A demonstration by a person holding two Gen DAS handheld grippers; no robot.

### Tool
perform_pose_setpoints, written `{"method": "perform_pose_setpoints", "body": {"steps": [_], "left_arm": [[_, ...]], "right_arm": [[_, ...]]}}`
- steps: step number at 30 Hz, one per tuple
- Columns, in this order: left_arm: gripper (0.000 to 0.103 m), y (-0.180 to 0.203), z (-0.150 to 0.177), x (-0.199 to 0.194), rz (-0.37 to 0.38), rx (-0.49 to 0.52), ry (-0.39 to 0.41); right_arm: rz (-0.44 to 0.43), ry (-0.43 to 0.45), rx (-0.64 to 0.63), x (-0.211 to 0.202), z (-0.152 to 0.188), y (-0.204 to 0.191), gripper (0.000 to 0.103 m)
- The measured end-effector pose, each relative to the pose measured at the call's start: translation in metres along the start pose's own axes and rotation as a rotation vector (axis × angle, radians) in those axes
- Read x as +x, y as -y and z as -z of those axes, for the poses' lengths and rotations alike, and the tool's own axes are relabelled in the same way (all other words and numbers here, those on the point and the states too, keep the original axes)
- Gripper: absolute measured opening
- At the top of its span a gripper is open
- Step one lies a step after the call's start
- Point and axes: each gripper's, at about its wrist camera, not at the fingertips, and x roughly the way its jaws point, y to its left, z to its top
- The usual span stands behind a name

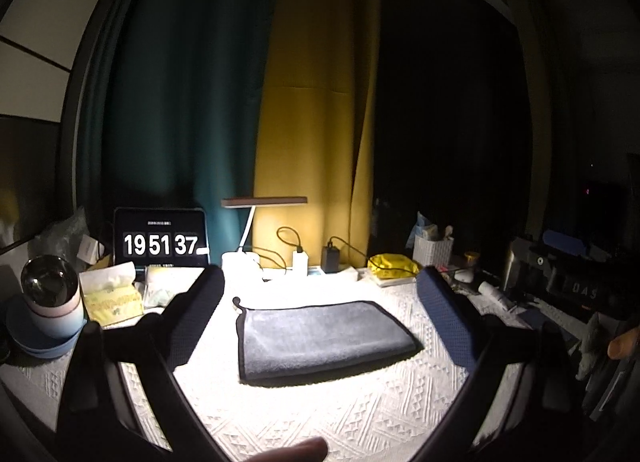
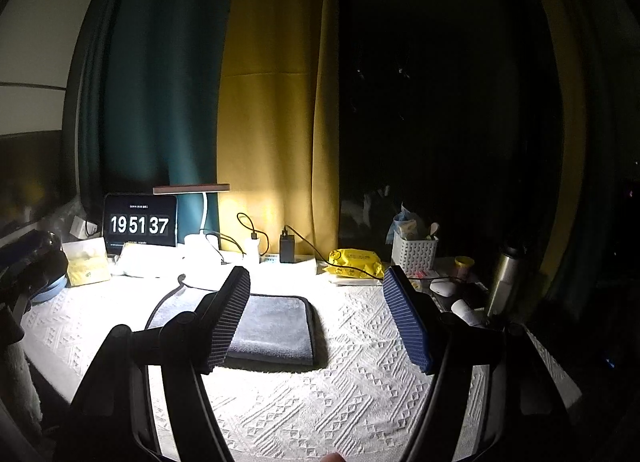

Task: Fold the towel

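A grey towel (image 1: 324, 338) with a dark border lies flat and folded on the white textured tablecloth (image 1: 304, 414), with a small hanging loop at its far left corner. My left gripper (image 1: 320, 282) is open and empty, held above and in front of the towel, its fingers either side of it. In the right wrist view the towel (image 2: 276, 326) lies left of centre, partly hidden behind my left finger (image 2: 228, 322). My right gripper (image 2: 316, 282) is open and empty, above the cloth to the towel's right.
At the back stand a tablet clock (image 1: 160, 240), a lit desk lamp (image 1: 264, 204), chargers with cables (image 1: 330, 256), a yellow packet (image 1: 394, 266) and a white basket (image 1: 432, 248). A tissue pack (image 1: 112, 294) and a cup on a blue plate (image 1: 50, 298) are at the left. A steel bottle (image 2: 504, 278) is at the right.
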Motion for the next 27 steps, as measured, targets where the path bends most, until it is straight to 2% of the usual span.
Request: {"method": "perform_pose_setpoints", "body": {"steps": [27], "left_arm": [[0.097, 0.0018, -0.0030, -0.0001, 0.002, -0.005, 0.006]], "right_arm": [[0.006, 0.002, 0.006, -0.0012, -0.0015, 0.0014, 0.072]]}}
